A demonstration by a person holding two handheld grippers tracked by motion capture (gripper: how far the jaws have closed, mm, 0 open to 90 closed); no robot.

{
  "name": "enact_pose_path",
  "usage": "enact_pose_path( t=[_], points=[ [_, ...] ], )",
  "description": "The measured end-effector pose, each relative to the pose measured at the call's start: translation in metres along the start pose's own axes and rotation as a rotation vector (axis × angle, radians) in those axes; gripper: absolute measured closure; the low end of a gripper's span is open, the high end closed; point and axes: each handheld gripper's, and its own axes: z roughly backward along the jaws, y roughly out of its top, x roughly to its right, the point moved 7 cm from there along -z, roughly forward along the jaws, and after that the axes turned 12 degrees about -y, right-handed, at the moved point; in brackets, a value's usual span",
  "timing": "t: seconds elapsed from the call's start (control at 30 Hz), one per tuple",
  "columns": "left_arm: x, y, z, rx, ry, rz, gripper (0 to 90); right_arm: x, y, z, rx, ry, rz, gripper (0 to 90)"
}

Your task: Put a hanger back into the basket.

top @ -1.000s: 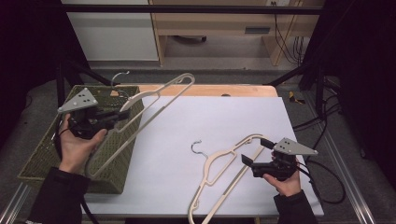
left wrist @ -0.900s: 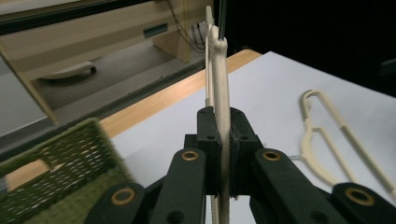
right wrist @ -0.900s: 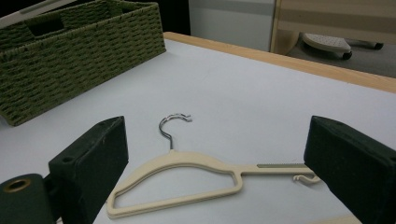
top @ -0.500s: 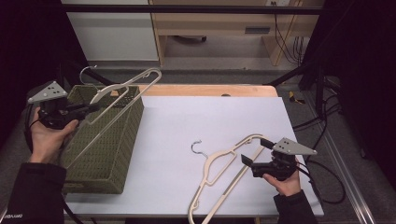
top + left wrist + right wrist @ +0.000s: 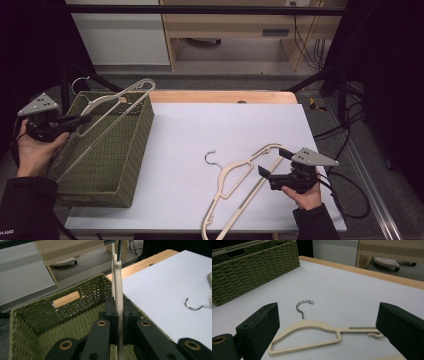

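A cream hanger point(image 5: 141, 86) hangs tilted over the green woven basket point(image 5: 115, 165) at the table's left, its metal hook toward the far left. My left gripper point(image 5: 75, 121) is shut on the hanger; in the left gripper view the gripper point(image 5: 119, 323) has both pads pressed on the hanger's thin bar point(image 5: 118, 290) above the basket's inside point(image 5: 37, 322). A second cream hanger point(image 5: 240, 167) lies flat on the white table top. My right gripper point(image 5: 274, 162) stands open at that hanger's right end, and its own view shows the gripper point(image 5: 329, 326) with wide jaws either side of the lying hanger point(image 5: 312, 326).
The white table top point(image 5: 225, 125) has a wooden strip along its far edge. The basket point(image 5: 254, 267) stands at the left edge. Cables trail off the right side near a metal rail point(image 5: 370, 185). A wooden shelf unit point(image 5: 225, 25) stands on the floor beyond.
My left gripper has carried the hanger to the left and a little lower, so it now hangs over the basket. The right gripper and the lying hanger have not moved.
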Motion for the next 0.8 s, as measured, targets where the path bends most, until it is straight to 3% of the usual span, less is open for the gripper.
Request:
enact_pose_path(
  t=[0.13,0.3,0.5,0.8],
  points=[
    [-0.01,-0.015,0.007,-0.029,0.03,-0.012,85.3,0.0,0.0,0.001,-0.001,-0.003,-0.001,5.4],
    [-0.013,-0.021,0.009,-0.02,0.039,-0.023,85.1,0.0,0.0,0.0,-0.002,-0.001,0.002,5.3],
    [-0.015,-0.036,-0.003,-0.129,0.073,-0.052,85.3,-0.001,-0.001,-0.001,-0.008,0.007,0.007,5.2],
    [-0.004,-0.071,-0.025,-0.135,0.067,-0.034,85.2,-0.002,-0.002,-0.002,-0.014,0.003,0.004,5.1]
  ],
)
